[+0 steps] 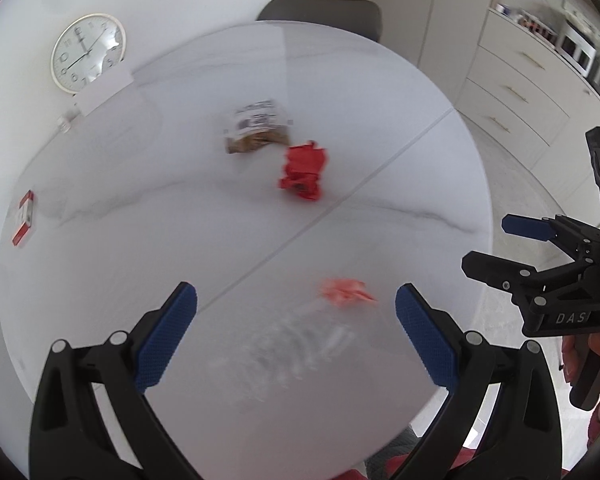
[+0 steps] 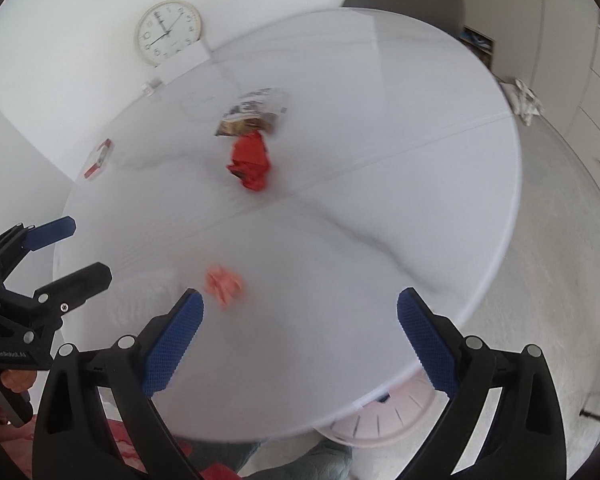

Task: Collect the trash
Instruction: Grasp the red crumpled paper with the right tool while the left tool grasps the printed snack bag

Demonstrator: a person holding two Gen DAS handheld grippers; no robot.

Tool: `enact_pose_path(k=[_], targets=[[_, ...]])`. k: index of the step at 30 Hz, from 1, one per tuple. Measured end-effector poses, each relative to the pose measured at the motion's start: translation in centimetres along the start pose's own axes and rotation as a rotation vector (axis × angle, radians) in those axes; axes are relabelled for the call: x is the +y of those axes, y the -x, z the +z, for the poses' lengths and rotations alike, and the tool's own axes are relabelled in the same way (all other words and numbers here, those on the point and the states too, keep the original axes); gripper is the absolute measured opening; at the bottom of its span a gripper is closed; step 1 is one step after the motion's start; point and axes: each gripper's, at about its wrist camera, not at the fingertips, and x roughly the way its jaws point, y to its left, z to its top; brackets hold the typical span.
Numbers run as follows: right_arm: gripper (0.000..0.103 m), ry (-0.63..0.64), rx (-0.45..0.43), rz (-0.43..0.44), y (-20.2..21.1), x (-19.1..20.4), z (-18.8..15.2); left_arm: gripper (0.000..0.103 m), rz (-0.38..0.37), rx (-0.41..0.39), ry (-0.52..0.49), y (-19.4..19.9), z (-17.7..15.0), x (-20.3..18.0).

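Observation:
On the round white table (image 1: 140,216) lie a crumpled red wrapper (image 1: 304,174) near the middle, a printed snack bag (image 1: 258,126) just behind it, and a small pink crumpled scrap (image 1: 346,291) near the front. A clear plastic piece (image 1: 296,354) lies blurred below the scrap. My left gripper (image 1: 296,320) is open above the front of the table, the pink scrap between its fingertips' line. My right gripper (image 2: 300,320) is open, with the pink scrap (image 2: 223,283) by its left fingertip. The red wrapper (image 2: 250,162) and bag (image 2: 256,114) lie farther off.
A small red and white box (image 1: 23,218) sits at the table's left edge. A wall clock (image 1: 87,52) and a grey chair (image 1: 320,10) stand behind the table. A pink bin (image 2: 384,416) shows under the table's front edge. Drawers (image 1: 512,92) line the right wall.

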Motion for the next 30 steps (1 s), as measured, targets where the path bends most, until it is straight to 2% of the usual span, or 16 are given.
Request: enact_pose_path(k=[10,18,20,21,22,25,30], targets=[[0.097,0.086,0.050,0.020,-5.5,4.7,5.5,0.095,0.023,0.022,0.090,-1.9,0.6,6.6],[0.097,0.154,0.121,-0.033,-14.1,7.2,11.3,0.095,0.023,0.048,0.097,-3.8,0.8,10.6],[0.083,0.163,0.143,-0.065,-15.8,7.5,12.0,0.095,0.013,0.050,0.074,-4.5,1.5,11.1],[0.061,0.161,0.161,-0.073,-16.4,7.5,12.2,0.095,0.007,0.048,0.053,-4.9,2.1,11.2],[0.048,0.153,0.176,-0.076,-16.7,7.3,12.2,0.095,-0.001,0.039,0.020,-5.4,2.8,11.3],[0.034,0.115,0.189,-0.065,-16.5,6.7,12.1,0.095,-0.038,0.017,-0.111,-7.3,5.6,11.2],[0.034,-0.018,0.166,-0.081,-13.0,5.0,11.2,0.095,-0.176,-0.008,-0.363,-11.4,11.7,10.8]])
